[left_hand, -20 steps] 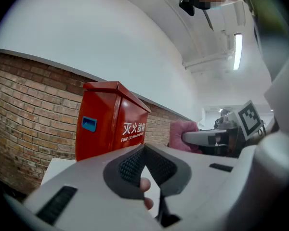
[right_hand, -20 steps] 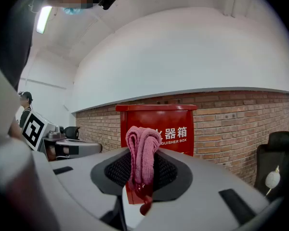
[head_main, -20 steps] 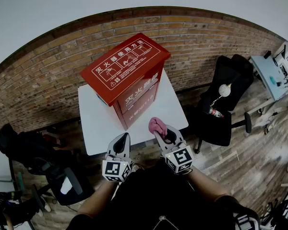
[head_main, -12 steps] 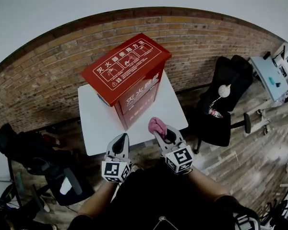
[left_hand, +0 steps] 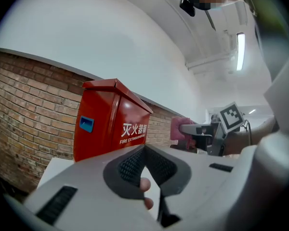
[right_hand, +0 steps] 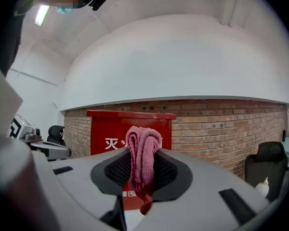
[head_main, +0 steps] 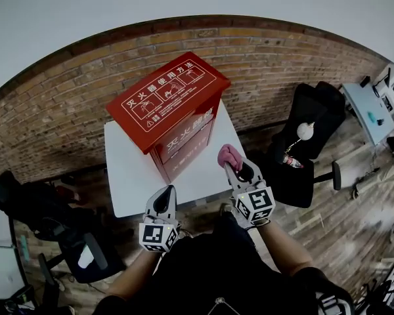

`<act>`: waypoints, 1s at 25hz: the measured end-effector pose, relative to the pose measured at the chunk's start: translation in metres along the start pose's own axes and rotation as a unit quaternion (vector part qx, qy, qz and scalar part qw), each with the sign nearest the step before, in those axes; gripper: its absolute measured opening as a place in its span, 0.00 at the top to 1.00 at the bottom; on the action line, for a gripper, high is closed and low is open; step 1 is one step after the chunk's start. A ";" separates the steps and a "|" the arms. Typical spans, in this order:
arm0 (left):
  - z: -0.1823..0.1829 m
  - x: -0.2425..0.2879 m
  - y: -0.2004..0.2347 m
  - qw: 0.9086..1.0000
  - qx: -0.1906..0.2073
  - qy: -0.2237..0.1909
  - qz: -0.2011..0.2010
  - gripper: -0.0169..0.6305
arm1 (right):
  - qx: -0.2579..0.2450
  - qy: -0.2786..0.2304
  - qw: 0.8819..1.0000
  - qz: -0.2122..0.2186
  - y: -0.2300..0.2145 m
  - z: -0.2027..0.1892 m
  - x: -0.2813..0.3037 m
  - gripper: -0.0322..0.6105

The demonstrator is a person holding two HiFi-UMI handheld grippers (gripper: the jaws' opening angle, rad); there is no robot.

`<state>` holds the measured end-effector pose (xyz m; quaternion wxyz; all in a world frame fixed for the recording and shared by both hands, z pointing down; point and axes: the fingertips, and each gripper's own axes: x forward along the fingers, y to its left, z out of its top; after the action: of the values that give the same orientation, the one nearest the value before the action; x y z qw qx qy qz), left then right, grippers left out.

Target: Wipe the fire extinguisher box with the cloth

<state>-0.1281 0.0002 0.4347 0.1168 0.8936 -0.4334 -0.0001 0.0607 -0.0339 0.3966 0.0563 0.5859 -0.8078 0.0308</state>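
Observation:
The red fire extinguisher box (head_main: 165, 107) stands upright on a small white table (head_main: 128, 176), with white Chinese characters on its lid and front. My right gripper (head_main: 235, 165) is shut on a bunched pink cloth (head_main: 229, 155), held in the air off the box's front right corner and apart from it. In the right gripper view the cloth (right_hand: 142, 152) sticks up between the jaws, with the box (right_hand: 111, 131) straight ahead. My left gripper (head_main: 167, 192) hangs shut and empty at the table's near edge. From the left gripper view the box (left_hand: 108, 124) and the cloth (left_hand: 177, 128) both show.
A brick wall (head_main: 59, 117) runs behind the table. Black office chairs stand to the right (head_main: 312, 133) and to the left (head_main: 26, 205). A grey desk (head_main: 371, 104) sits far right. The floor (head_main: 341, 222) is wood planks.
My right gripper has lifted the cloth up and to the right, from the table's near edge to beside the box's front right corner. The left gripper has stayed put.

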 end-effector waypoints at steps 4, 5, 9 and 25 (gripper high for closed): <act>0.004 0.012 0.004 1.000 -0.005 -0.002 0.030 0.93 | -0.017 -0.015 1.000 -0.007 -0.044 0.019 0.022 0.79; 0.007 0.014 0.003 0.999 -0.007 -0.003 0.036 0.93 | -0.021 -0.017 1.000 -0.006 -0.053 0.023 0.029 0.79; 0.013 0.025 0.002 0.998 -0.009 -0.006 0.064 0.93 | -0.034 -0.027 0.999 0.000 -0.086 0.039 0.060 0.79; 0.011 0.009 0.022 0.980 -0.020 -0.016 0.199 0.93 | -0.056 -0.021 0.998 0.030 -0.124 0.030 0.160 0.79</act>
<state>-0.1404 -0.0225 0.4298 0.1256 0.7865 -0.6047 -0.0002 0.1277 -0.2271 0.3847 0.0707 0.5581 -0.8264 -0.0250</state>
